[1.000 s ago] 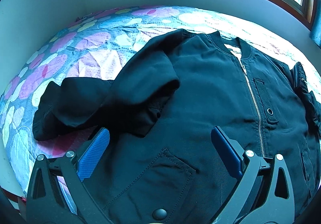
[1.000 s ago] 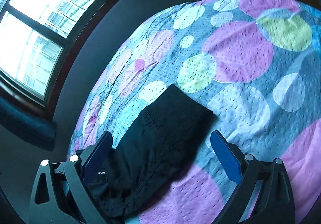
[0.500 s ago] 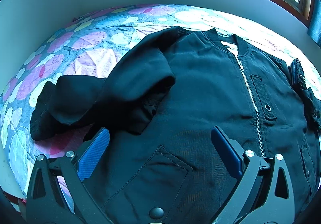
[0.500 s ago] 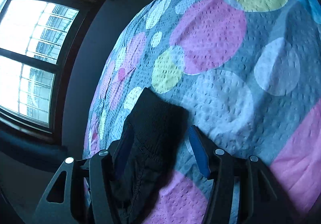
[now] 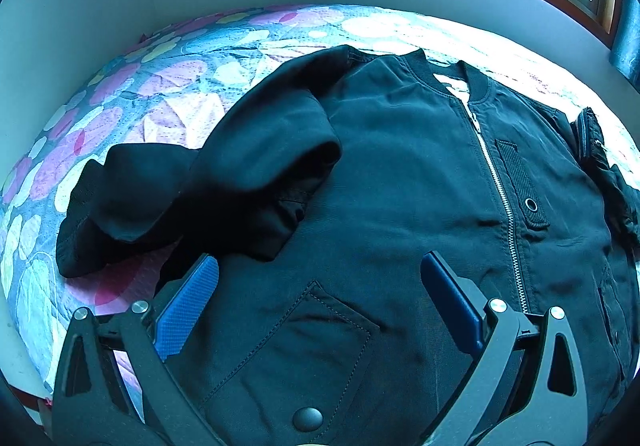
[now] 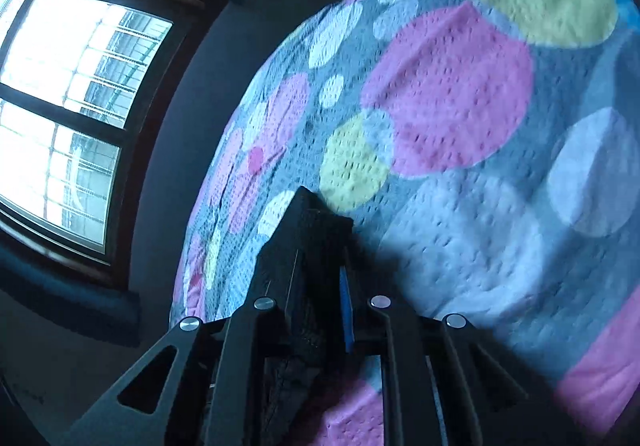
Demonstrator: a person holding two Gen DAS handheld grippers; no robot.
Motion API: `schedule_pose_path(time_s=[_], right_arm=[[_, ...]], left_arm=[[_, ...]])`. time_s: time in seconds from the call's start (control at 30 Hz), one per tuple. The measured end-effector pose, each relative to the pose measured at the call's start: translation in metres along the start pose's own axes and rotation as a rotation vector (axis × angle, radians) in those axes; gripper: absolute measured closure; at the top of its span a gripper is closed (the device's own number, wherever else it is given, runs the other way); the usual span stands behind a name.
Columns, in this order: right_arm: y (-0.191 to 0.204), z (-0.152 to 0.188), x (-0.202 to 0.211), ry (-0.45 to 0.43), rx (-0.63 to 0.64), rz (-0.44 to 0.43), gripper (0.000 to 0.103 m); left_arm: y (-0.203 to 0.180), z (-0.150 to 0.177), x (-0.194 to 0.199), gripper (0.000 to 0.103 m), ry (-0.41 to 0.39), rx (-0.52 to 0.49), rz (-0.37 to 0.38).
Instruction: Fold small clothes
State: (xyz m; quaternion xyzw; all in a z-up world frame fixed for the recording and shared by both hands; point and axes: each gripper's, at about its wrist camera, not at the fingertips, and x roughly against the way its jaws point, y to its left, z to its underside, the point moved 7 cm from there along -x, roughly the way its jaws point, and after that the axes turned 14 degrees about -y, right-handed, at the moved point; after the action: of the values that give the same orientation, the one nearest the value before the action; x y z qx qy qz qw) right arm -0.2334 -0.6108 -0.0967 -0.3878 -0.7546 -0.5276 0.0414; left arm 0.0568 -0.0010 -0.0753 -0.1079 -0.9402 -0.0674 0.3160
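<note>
black jacket (image 5: 400, 182) spread front-up on the dotted bedspread (image 5: 168, 86), one sleeve folded across its chest. left gripper (image 5: 320, 286) hovers above it, jaws wide and empty. right gripper (image 6: 320, 274), jaws just closed, pinches the jacket's sleeve cuff (image 6: 312, 222).

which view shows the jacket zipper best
The left wrist view: the zipper runs in plain sight down the front of the jacket from the collar, beyond the open left gripper. The right wrist view shows none of it, only a sleeve cuff pinched in the right gripper.
</note>
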Motion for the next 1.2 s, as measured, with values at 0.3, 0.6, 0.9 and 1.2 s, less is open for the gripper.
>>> schedule_pose_path(time_s=[0.3, 0.6, 0.9, 1.2], right_arm=[[-0.049, -0.059, 0.062, -0.210, -0.039, 0.097, 0.089], [0.094, -0.049, 0.089, -0.252, 0.162, -0.104, 0.089], [0.307, 0.105, 0.129, -0.097, 0.539, -0.493, 0.089], [0.387, 0.317, 0.120, 0.164, 0.808, -0.665, 0.089]], left_arm=[[0.003, 0.001, -0.001, 0.002, 0.008, -0.005, 0.003], [0.024, -0.006, 0.008, 0.002, -0.037, -0.042, -0.012], [0.069, -0.005, 0.013, 0.002, -0.048, 0.000, -0.051], [0.125, 0.000, 0.024, 0.002, -0.065, 0.055, -0.100]])
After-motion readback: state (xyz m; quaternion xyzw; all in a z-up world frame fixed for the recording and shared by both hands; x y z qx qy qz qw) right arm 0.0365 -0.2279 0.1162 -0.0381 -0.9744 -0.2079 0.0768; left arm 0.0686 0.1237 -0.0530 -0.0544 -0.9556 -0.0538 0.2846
